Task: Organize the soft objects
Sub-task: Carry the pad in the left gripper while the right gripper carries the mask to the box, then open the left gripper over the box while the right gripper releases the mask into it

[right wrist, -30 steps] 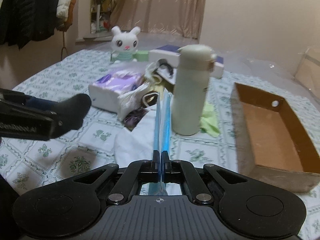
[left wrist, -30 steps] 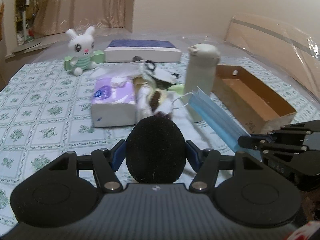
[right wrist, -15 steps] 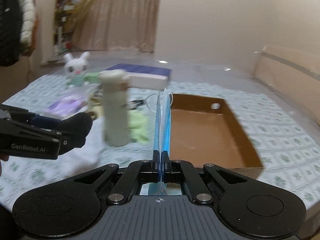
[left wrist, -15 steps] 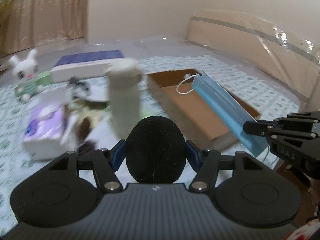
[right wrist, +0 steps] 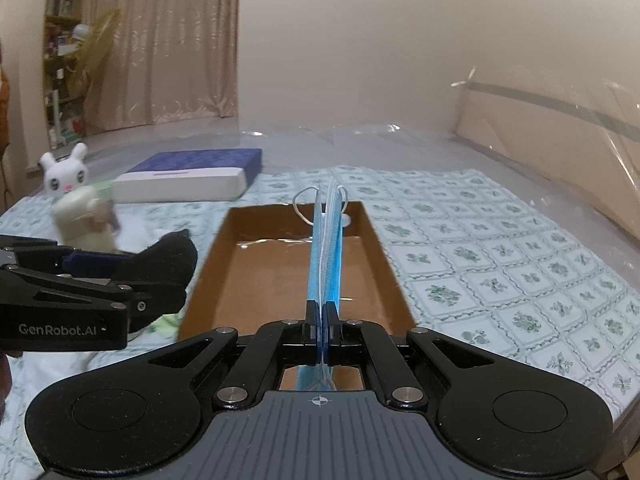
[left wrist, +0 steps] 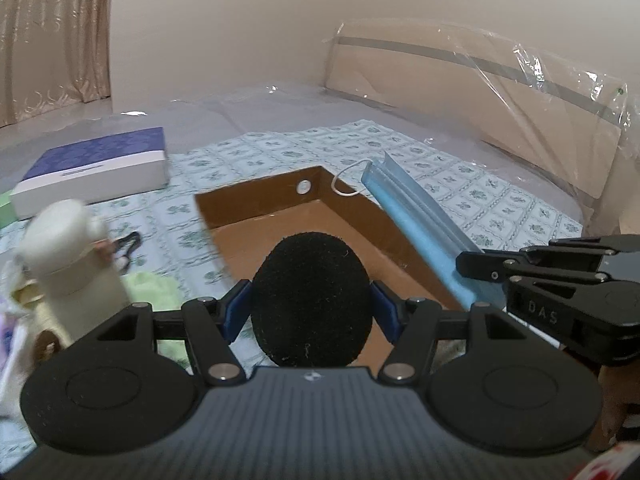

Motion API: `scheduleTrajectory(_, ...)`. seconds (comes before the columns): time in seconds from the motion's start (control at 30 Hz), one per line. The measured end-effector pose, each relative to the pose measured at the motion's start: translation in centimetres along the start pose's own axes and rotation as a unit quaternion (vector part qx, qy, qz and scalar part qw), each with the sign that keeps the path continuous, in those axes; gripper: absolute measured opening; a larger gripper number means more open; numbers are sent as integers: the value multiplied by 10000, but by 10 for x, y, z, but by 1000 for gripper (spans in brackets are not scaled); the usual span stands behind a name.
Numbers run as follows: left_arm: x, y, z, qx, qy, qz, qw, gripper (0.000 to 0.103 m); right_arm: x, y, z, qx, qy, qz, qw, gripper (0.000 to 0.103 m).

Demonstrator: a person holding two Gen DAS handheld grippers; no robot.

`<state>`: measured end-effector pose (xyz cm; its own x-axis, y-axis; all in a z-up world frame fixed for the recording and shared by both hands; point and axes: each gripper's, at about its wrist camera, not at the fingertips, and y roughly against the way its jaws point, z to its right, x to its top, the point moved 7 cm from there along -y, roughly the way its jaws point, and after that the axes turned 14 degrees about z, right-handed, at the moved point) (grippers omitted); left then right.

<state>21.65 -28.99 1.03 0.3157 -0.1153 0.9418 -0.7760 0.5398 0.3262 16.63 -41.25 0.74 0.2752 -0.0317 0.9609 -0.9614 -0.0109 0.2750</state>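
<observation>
Right gripper (right wrist: 321, 320) is pinched tight on a blue face mask (right wrist: 326, 252), which stands on edge up the middle of its frame over the open cardboard box (right wrist: 288, 276); the left gripper (left wrist: 311, 309), low in the centre of its own frame, is clamped on a black fuzzy pad (left wrist: 310, 300), its blue fingers (left wrist: 236, 310) pressing both sides. Everything lies on a bed under a green-and-white patterned cloth (right wrist: 500, 256), with clear plastic sheeting (left wrist: 248, 108) covering the far end and the wrapped headboard (left wrist: 480, 92) at upper right. At the left of both frames stand a cream flask (left wrist: 70, 252), blurred, and a white-and-purple flat box (left wrist: 96, 172); a white bunny toy (right wrist: 64, 172) sits at the left edge of the right wrist view, and a pale green cloth (left wrist: 154, 288) lies beside the flask. Beige curtains (right wrist: 160, 52) hang at upper left. Compared with a second ago, both views have swung rightward: the cardboard box, then at the right side, now fills the centre, the tissue pack and clutter have slid out at left, and the mask has gone from beside the flask to above the box.
</observation>
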Motion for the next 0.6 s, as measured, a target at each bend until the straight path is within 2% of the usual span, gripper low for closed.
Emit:
scheduleTrajectory(0.07, -2, -14, 4, -46, 62, -23, 10000, 65, -2, -11, 11, -41, -66, -39, 10000, 1)
scheduleTrajectory(0.13, -5, -29, 5, -65, 127, -68, 9999, 80, -5, -19, 20, -59, -118, -82, 9999, 1)
scheduleTrajectory(0.3, -15, -39, 2, 16, 23, -161, 9999, 80, -15, -36, 30, -40, -250, -202, 9995, 1)
scheduleTrajectory(0.6, -34, -18, -6, 98, 86, -264, 9996, 80, -24, -57, 31, 127, -439, -262, 9986, 2)
